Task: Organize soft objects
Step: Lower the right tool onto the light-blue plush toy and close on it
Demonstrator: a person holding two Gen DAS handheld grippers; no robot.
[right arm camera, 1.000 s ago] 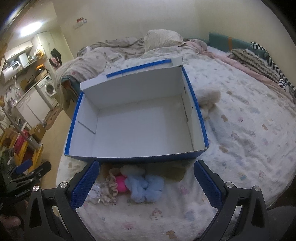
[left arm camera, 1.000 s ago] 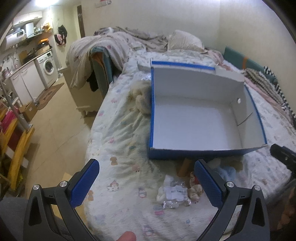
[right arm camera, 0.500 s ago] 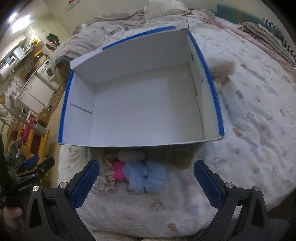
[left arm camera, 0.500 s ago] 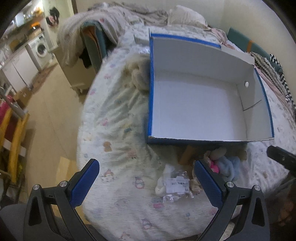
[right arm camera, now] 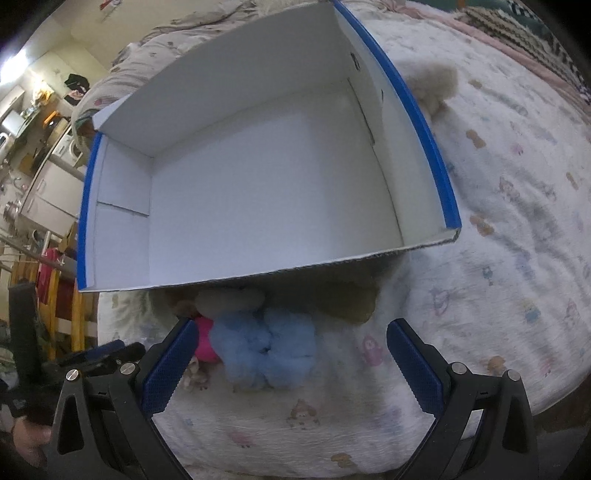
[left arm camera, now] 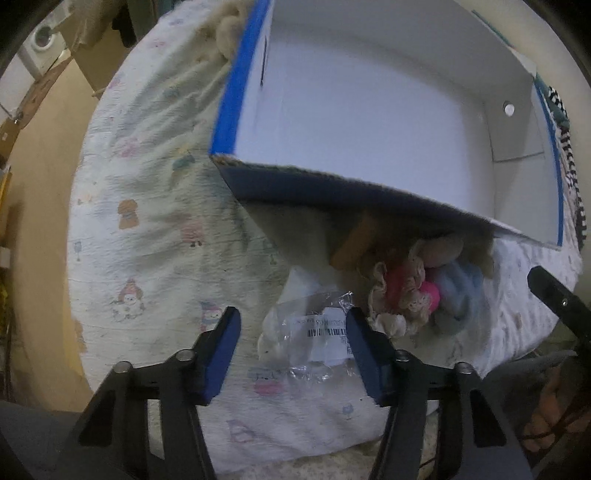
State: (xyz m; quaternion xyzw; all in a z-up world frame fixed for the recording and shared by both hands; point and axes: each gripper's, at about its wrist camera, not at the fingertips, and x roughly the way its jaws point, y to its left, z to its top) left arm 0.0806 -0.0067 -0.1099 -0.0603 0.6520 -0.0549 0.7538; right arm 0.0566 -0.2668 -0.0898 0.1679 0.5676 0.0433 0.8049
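A white cardboard box with a blue rim lies open on the patterned bedsheet. In front of it is a small pile of soft things: a light blue fluffy scrunchie, a pink one, cream frilly ones and a brown piece. A clear plastic bag with a barcode label lies between the closing jaws of my left gripper; the left pad stands apart from it. My right gripper is open wide, straddling the blue scrunchie from above.
A cream fluffy toy lies against the box's outer side. The bed's edge drops to the floor close to the pile. A striped blanket and bedding lie beyond the box; a yellow rack stands beside the bed.
Both grippers have sunk toward the pile and tipped downward, so the box and the soft things look larger. The left gripper's jaws have narrowed around the plastic bag.
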